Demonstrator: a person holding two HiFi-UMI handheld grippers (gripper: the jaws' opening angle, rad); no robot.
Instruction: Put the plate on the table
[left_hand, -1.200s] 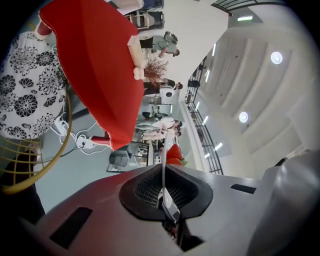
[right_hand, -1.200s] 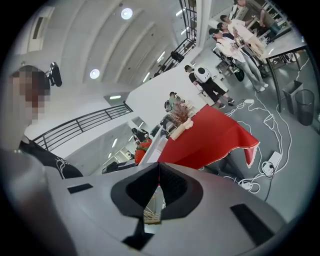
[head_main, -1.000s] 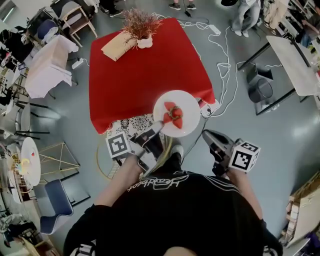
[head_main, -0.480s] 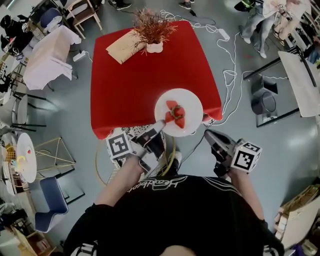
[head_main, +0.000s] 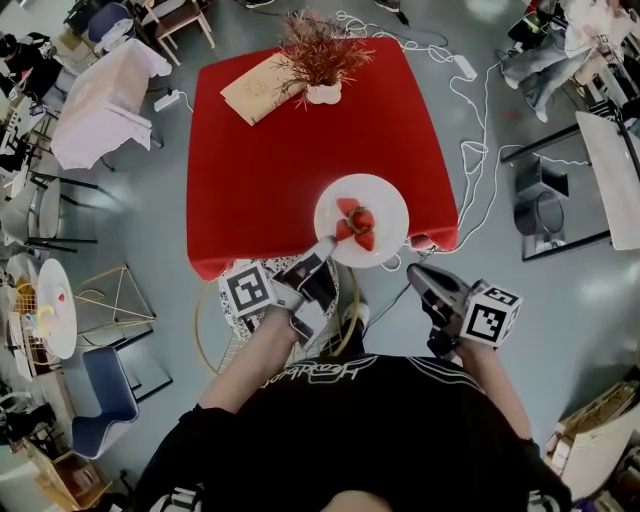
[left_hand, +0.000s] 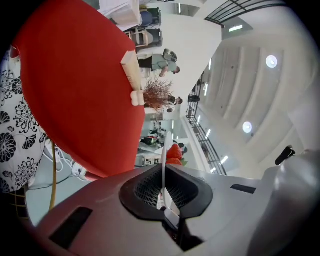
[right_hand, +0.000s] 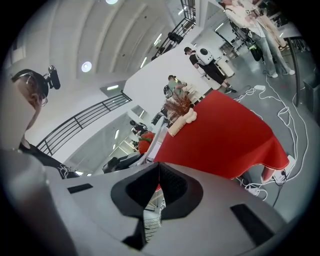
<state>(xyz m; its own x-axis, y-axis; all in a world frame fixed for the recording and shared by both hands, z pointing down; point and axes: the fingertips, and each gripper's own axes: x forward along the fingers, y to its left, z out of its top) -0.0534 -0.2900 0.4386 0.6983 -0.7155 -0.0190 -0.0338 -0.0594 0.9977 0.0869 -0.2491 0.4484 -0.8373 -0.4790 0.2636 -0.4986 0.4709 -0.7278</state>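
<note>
Starting at the left edge of the head view, a small round white table (head_main: 55, 310) stands on the grey floor (head_main: 150, 230), and a cloth-draped table (head_main: 100, 110) sits in the upper left. Toward the middle, the left gripper (head_main: 326, 244) reaches up from the lower centre with the left marker cube (head_main: 248, 291) beside it. Its jaws are clamped on the near rim of the white plate (head_main: 361, 220). In the left gripper view that rim shows edge-on as a thin white line pinched between the dark pads (left_hand: 145, 187). The plate is over the lower right part of the red counter (head_main: 290, 160), at its near edge. Whether it rests on the cloth or hangs just above it cannot be told. Strawberries (head_main: 355, 224) lie at the middle of the plate. At the top of the counter lies a tan mat (head_main: 258, 90), and just right of it stands a white vase of dried sprigs (head_main: 322, 70). Lower and right of the plate, the right gripper (head_main: 417, 273) is held over the floor, apart from both plate and counter, with the right marker cube (head_main: 490, 315) behind it. The right gripper view shows its jaws pressed together with nothing between them.
</note>
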